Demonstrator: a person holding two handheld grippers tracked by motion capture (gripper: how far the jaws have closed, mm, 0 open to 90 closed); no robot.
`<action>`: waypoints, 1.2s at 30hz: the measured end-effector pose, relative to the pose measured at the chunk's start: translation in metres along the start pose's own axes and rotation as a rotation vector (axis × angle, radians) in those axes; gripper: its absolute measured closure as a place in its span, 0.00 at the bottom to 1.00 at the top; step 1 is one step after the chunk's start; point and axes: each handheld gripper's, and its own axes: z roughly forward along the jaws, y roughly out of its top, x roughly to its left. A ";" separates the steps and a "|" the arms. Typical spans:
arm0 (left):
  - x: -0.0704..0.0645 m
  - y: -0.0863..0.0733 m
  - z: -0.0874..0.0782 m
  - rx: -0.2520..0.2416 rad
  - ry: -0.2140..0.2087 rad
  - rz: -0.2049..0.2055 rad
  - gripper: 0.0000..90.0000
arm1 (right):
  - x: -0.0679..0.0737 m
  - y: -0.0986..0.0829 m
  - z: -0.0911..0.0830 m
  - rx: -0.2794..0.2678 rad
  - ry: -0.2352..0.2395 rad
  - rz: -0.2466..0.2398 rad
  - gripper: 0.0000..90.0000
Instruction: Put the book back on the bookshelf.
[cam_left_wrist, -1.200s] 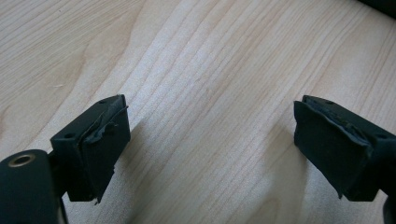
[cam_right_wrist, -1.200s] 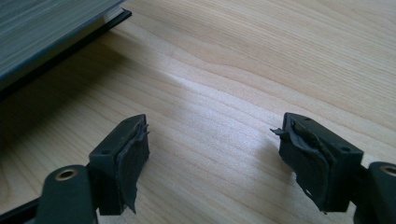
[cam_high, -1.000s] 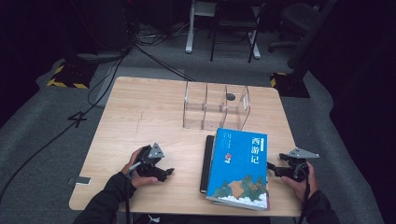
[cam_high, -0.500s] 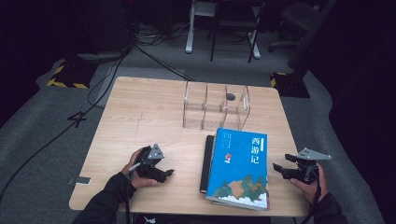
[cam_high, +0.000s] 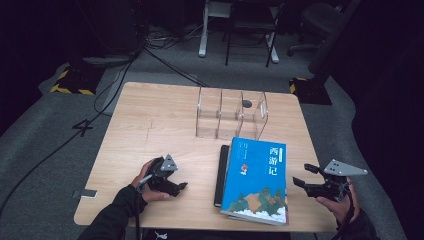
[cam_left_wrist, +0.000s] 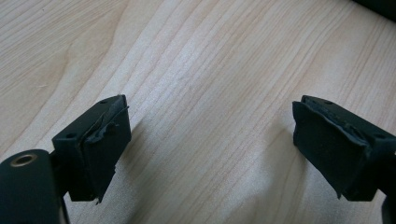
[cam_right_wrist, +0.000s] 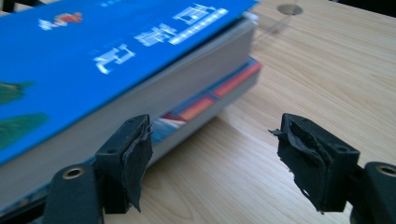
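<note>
A thick blue book (cam_high: 256, 177) with white Chinese title lies flat at the table's front right, on top of a thinner book (cam_right_wrist: 210, 100) with a red and orange edge. A black book (cam_high: 221, 170) sticks out along the blue book's left side. My right gripper (cam_high: 303, 175) hovers off the table's right edge, open, jaws pointing at the blue book's (cam_right_wrist: 93, 56) side; in its own view, the right gripper (cam_right_wrist: 212, 144) holds nothing. My left gripper (cam_high: 179, 186) rests open on bare wood left of the books; its own view has the left gripper (cam_left_wrist: 210, 135) empty.
A clear acrylic organizer (cam_high: 230, 114) with several compartments stands behind the books. A round cable hole (cam_high: 247, 103) sits in the wooden table (cam_high: 150, 125) beyond it. Chairs and cables lie on the floor past the far edge.
My right gripper has drifted a little to the right, away from the book's edge. The left gripper and the books have stayed put.
</note>
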 end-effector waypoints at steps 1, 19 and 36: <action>-0.001 0.000 0.000 -0.002 -0.002 -0.002 0.13 | 0.002 0.002 0.000 -0.001 0.008 0.000 0.30; -0.022 0.033 0.005 -0.048 -0.050 0.071 0.21 | 0.037 0.022 0.011 0.061 0.150 -0.045 0.28; -0.043 0.085 0.039 -0.087 -0.067 0.170 0.25 | 0.021 0.030 0.043 0.178 0.310 0.077 0.06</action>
